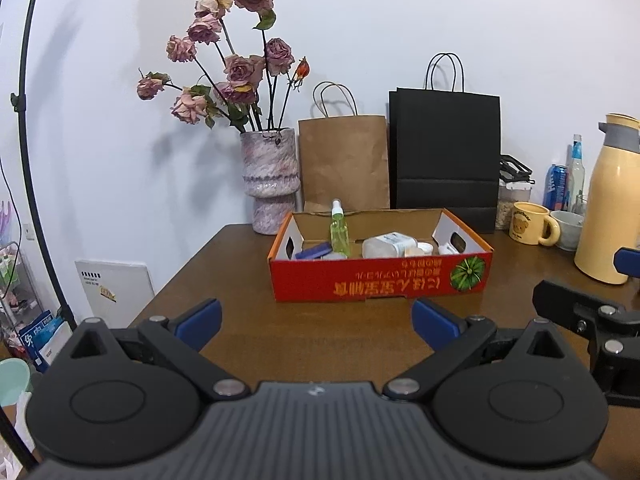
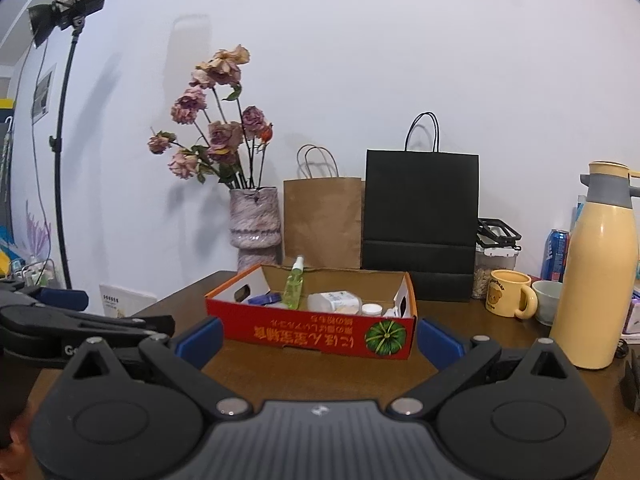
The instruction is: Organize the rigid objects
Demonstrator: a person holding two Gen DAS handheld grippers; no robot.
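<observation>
Both jaws stand wide apart and hold nothing: the left gripper [image 1: 316, 322] and the right gripper [image 2: 318, 340] hang above the near part of the brown table [image 1: 240, 320], each with its blue pads spread to the sides.

Between them and the wall stands the red cardboard box [image 1: 380, 278], open at the top, with upside-down print and a green pumpkin picture on its near side. Inside it a green spray bottle [image 1: 340, 228] stands upright near the left half, a blue flat object [image 1: 314, 251] lies at its left, and a white bottle [image 1: 388, 245] lies on its side in the middle, with small white containers next to it on the right.

Behind the box, against the wall, are a vase of dried roses [image 1: 270, 180], a brown paper bag [image 1: 344, 160] and a black paper bag [image 1: 444, 152]. On the right are a yellow mug [image 1: 530, 224], a pale bowl [image 1: 568, 229] and a tall cream thermos [image 1: 610, 200], all well apart from the box. The table between the grippers and the box is bare.
</observation>
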